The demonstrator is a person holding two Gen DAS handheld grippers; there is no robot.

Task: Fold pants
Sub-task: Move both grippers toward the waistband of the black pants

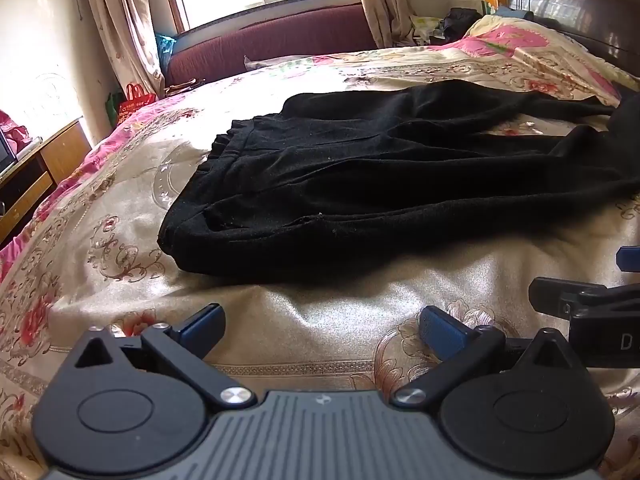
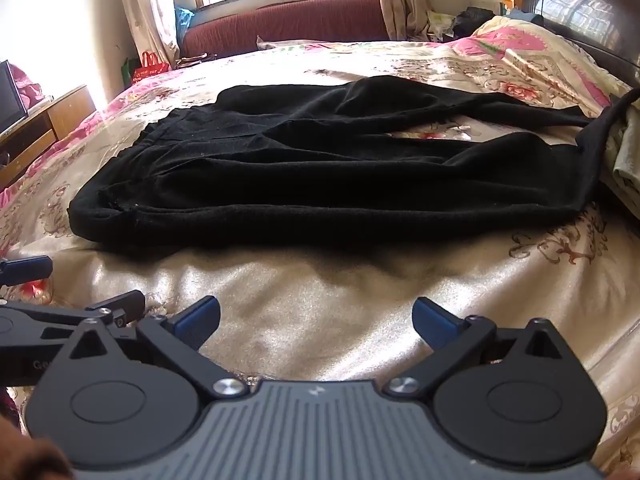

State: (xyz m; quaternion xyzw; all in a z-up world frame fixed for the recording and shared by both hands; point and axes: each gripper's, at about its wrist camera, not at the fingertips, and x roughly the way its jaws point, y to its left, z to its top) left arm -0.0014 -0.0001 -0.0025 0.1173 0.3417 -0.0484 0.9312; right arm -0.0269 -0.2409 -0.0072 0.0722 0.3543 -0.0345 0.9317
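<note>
From the left wrist view, the black pants (image 1: 380,176) lie spread across the floral bedspread (image 1: 280,320), filling the middle of the frame from about 9 o'clock, where the gathered waistband (image 1: 224,148) sits, out to 3 o'clock, where the two legs run off toward the wooden headboard (image 1: 580,8). They look unfolded, with the legs parted and a strip of bedspread showing between them. The left gripper (image 1: 322,326) hovers at 6 o'clock, its jaws spread wide, holding nothing and clear of the cloth. Part of the right gripper (image 1: 580,304) shows at 4 o'clock.

From the right wrist view, the pants (image 2: 320,168) again sit centre frame, waistband corner near 9 o'clock and leg ends lifting toward the bedding at 2 o'clock. The right gripper (image 2: 316,320) is low at 6 o'clock, jaws wide apart, empty, over bare bedspread (image 2: 340,288) just short of the near hem. The left gripper (image 2: 80,308) shows at 8 o'clock.

Risks, as I judge them: the satin-looking cover seems slippery, so a pull could drag the whole garment instead of folding it. Wide jaws pressed down may pinch bedspread along with the fabric. The two grippers are close, so they could knock together. Grabbing a single layer at the edge would leave the fold crooked.
</note>
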